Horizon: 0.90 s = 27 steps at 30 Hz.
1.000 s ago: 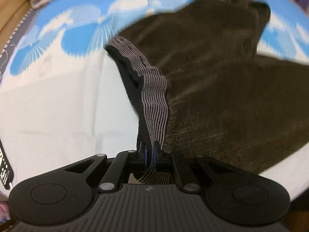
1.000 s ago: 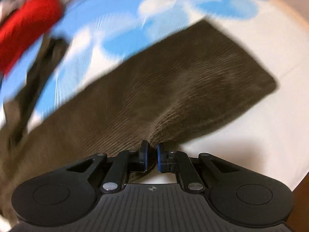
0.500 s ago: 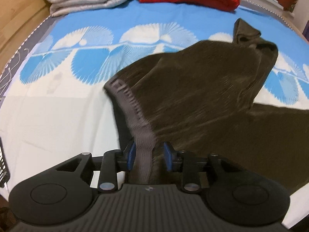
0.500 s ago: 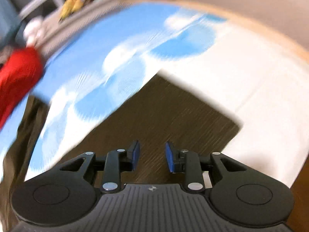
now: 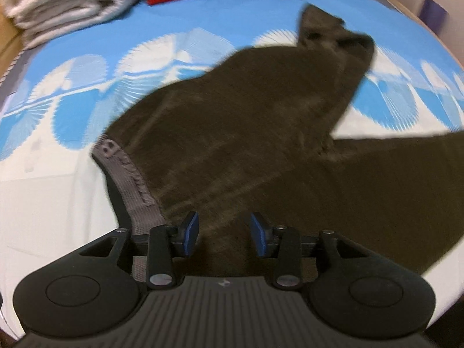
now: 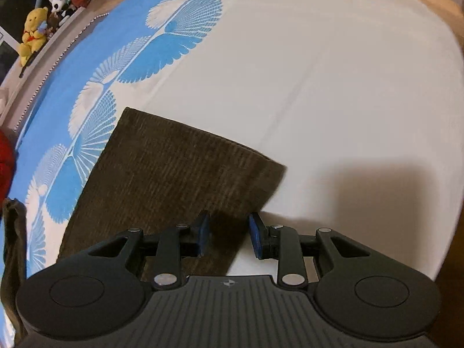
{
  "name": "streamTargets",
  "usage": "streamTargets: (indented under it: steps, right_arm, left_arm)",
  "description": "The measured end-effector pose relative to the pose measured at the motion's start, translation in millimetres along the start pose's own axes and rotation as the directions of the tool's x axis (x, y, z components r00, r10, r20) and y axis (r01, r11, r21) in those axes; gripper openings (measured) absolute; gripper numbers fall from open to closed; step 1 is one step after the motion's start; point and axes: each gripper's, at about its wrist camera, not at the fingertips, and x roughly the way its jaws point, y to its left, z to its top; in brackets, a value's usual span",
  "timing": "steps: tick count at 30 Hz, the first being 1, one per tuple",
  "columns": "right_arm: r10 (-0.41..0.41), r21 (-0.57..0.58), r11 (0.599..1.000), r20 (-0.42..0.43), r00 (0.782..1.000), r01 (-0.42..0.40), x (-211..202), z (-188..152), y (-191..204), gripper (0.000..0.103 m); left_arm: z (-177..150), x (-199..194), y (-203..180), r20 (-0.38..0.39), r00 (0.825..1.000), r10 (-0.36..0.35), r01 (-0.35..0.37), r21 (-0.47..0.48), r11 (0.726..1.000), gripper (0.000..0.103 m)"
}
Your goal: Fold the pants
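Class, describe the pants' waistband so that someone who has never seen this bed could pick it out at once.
Start at the bed sheet, white with blue fans, and find the dark brown pants spread on it. Follow their left edge down toward the open left gripper. The waistband is the grey ribbed strip there with lettering, paler than the brown cloth beside it.
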Motion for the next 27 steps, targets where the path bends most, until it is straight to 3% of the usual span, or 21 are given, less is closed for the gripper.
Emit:
streamTargets:
  steps: [3, 5, 7, 8, 11, 13, 15, 17, 18, 19, 21, 24, 27]
  right_arm:
    - [-0.030, -0.051, 0.998, -0.001, 1.000, 0.029, 3.9, 0.2, 7.3, 0.032]
    - [-0.045, -0.075, 0.996, -0.004, 0.999, 0.044, 3.1, 0.2, 11.1, 0.033]
    - [-0.063, -0.081, 0.995, -0.006, 0.998, 0.063, 2.4, 0.5, 11.6, 0.024]
    - [-0.076, -0.079, 0.994, -0.003, 0.997, 0.075, 2.2, 0.8, 10.7, 0.016]
    - [-0.069, -0.057, 0.996, 0.008, 0.998, 0.069, -2.4, 1.6, 7.3, 0.011]
    - [-0.057, -0.065, 0.996, 0.022, 0.998, 0.059, -7.9, 1.3, 8.3, 0.010]
    - [-0.049, -0.071, 0.996, 0.033, 0.998, 0.051, -13.1, 0.9, 9.1, 0.010]
    - [-0.044, -0.079, 0.996, 0.037, 0.998, 0.047, -17.0, 0.4, 9.1, 0.010]
    - [-0.043, -0.082, 0.996, 0.035, 0.998, 0.046, -18.2, 0.3, 9.2, 0.010]
    - [-0.040, -0.081, 0.996, 0.033, 0.999, 0.042, -20.2, 0.0, 8.3, 0.010]
    - [-0.030, -0.081, 0.996, 0.033, 0.999, 0.033, -22.6, 0.1, 7.9, 0.010]
    - [-0.029, -0.096, 0.995, 0.034, 0.999, 0.033, -26.4, -0.6, 9.5, 0.008]
    - [-0.037, -0.094, 0.995, 0.055, 0.998, 0.042, -34.5, -0.3, 10.0, 0.007]
  left_arm:
    - [-12.1, 5.3, -17.0, -0.037, 0.992, -0.118, 0.121, 0.107, 0.987, 0.046]
    - [-24.5, 7.4, -38.0, -0.066, 0.982, -0.176, 0.187, 0.219, 0.958, 0.050]
    - [-42.2, 11.5, -63.1, -0.115, 0.970, -0.214, 0.241, 0.350, 0.905, 0.052]
    - [-54.4, 14.5, -78.4, -0.138, 0.968, -0.210, 0.249, 0.434, 0.866, 0.052]
    - [-82.2, 24.8, -103.2, -0.195, 0.962, -0.190, 0.269, 0.575, 0.772, 0.058]
    - [-96.9, 35.3, -111.1, -0.234, 0.960, -0.157, 0.271, 0.619, 0.737, 0.058]
    - [-103.6, 44.8, -112.9, -0.236, 0.966, -0.102, 0.235, 0.645, 0.727, 0.058]
    - [-107.3, 49.1, -111.1, -0.241, 0.965, -0.099, 0.236, 0.642, 0.730, 0.058]
    - [-108.7, 48.7, -112.4, -0.241, 0.965, -0.107, 0.240, 0.638, 0.731, 0.051]
    - [-110.0, 47.4, -111.5, -0.244, 0.962, -0.122, 0.254, 0.633, 0.731, 0.037]
    - [-114.4, 43.9, -109.1, -0.242, 0.961, -0.135, 0.263, 0.641, 0.722, 0.019]
    - [-125.4, 37.4, -106.3, -0.201, 0.971, -0.126, 0.231, 0.676, 0.700, 0.013]
    - [-127.9, 27.3, -97.5, -0.182, 0.970, -0.160, 0.240, 0.656, 0.715, 0.009]
